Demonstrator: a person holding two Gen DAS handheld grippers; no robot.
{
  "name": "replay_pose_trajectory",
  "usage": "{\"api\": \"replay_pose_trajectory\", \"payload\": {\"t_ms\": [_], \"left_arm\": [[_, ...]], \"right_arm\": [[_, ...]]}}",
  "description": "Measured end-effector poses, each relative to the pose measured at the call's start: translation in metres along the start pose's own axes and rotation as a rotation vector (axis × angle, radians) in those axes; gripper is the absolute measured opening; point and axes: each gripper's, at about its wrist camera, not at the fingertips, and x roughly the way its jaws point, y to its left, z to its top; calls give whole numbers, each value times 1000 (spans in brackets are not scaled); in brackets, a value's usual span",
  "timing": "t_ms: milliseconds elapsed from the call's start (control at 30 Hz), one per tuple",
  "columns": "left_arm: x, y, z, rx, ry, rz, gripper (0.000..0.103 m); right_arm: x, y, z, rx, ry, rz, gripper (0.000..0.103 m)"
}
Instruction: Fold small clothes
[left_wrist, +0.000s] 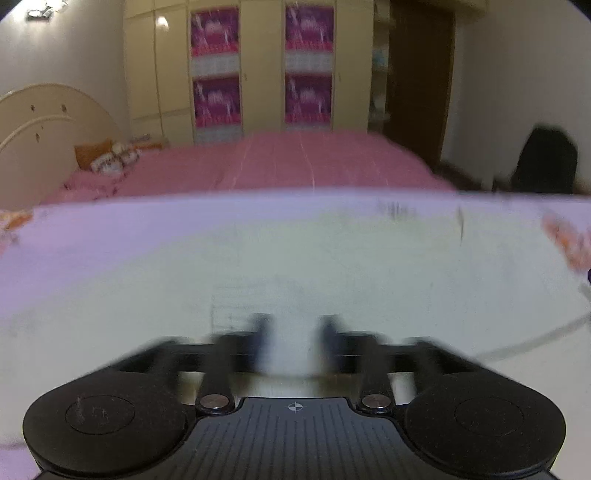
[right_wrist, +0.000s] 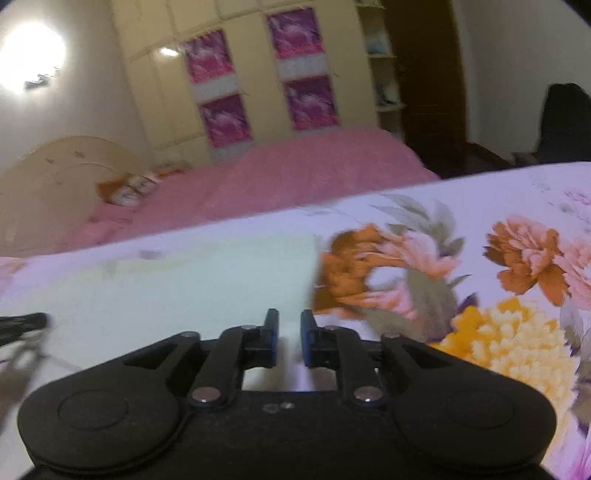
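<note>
The pale garment lies flat on the floral sheet, spread out ahead of both your grippers; it looks thin, light and limp, so it will likely sag and slide unless you pinch it at a corner or hem. Your left gripper stands apart over the cloth with nothing between its fingers, though the blur leaves that unsure. Your right gripper is nearly together with a narrow gap, apparently clamping nothing.

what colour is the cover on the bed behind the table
Pink, a plain-looking bed cover; it shows best in the left wrist view, though blurred.
</note>
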Motion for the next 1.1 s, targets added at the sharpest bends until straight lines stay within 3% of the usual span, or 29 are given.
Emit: {"api": "replay_pose_trajectory", "payload": {"t_ms": [67, 100, 167, 233, 300, 467, 533, 733, 900, 1033, 1100], "left_arm": [[-6, -4, 0, 23, -8, 30, 51], [-12, -2, 2, 0, -3, 28, 57], [-35, 9, -1, -65, -48, 1, 59], [-58, 25, -13, -101, -55, 21, 59], [-80, 50, -32, -165, -58, 36, 59], [-132, 135, -87, -420, -49, 138, 59], [-144, 173, -110, -571, -36, 159, 59], [-155, 264, -158, -963, -110, 148, 51], [-146, 304, -183, -1182, -197, 122, 49], [-131, 326, -187, -1242, -209, 122, 32], [-121, 339, -185, -1255, -187, 143, 8]], "right_arm": [[13, 13, -13, -64, 93, -20, 17], [17, 16, -18, -94, 91, -48, 17], [10, 22, -11, -77, 95, -63, 22], [-8, 22, -5, -14, 49, -8, 22], [-22, 25, -4, 2, 26, -5, 24], [-41, 27, -23, 55, 70, 11, 24], [-46, 32, -35, 82, 94, 18, 24], [-56, 63, -52, 106, 130, 53, 24], [-57, 90, -50, 86, 135, 72, 24], [-58, 98, -44, 90, 122, 62, 25], [-56, 93, -39, 121, 113, 43, 25]]}}
